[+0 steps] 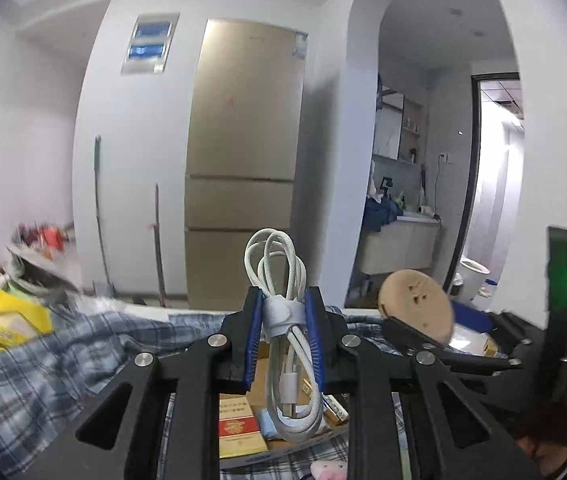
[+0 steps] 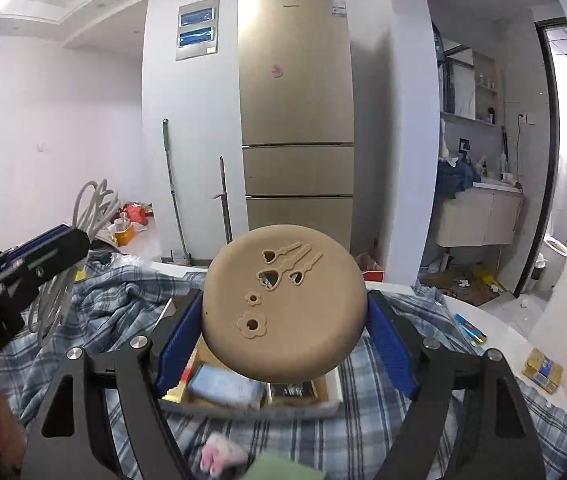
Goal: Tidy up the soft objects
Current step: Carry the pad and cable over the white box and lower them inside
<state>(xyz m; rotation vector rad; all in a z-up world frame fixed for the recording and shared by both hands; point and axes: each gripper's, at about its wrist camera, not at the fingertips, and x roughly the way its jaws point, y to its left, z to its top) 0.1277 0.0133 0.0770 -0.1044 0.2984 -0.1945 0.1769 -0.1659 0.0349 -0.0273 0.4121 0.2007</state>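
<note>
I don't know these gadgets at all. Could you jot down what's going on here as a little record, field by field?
Left gripper: shut on a bundled white cable, held off the surface
Right gripper: clamped on a round tan cushion with cut-out shapes
Below: open cardboard box holding small packets
Surface: blue plaid cloth
Background: gold fridge, mop leaning on the wall
</note>
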